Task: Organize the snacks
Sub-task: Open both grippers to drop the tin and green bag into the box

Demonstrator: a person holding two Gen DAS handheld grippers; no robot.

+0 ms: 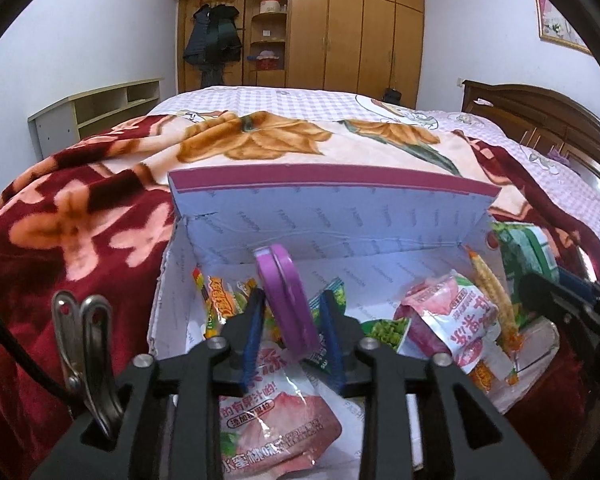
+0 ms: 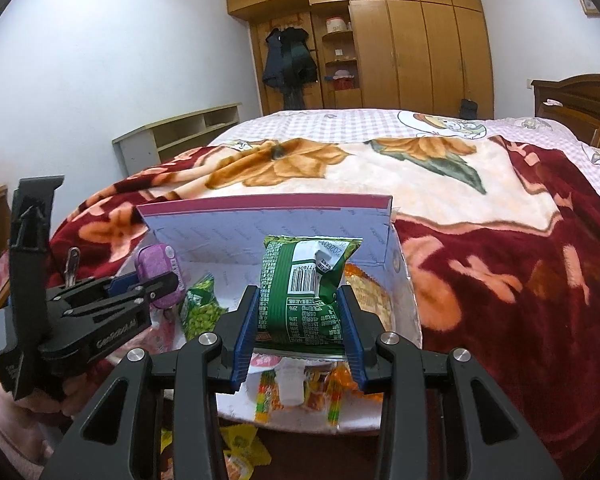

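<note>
**Both tongs over the open snack box on the bed**

Left tongs: purple case stands on edge between the blue pads, with a sliver of gap on each side; grip released, case not pressed. Right tongs: clenched on a green snack packet, barcode side up, centre of the right wrist frame, above the white cardboard box. Box sits on the red floral blanket; pink pouches and pea packets inside.
</note>
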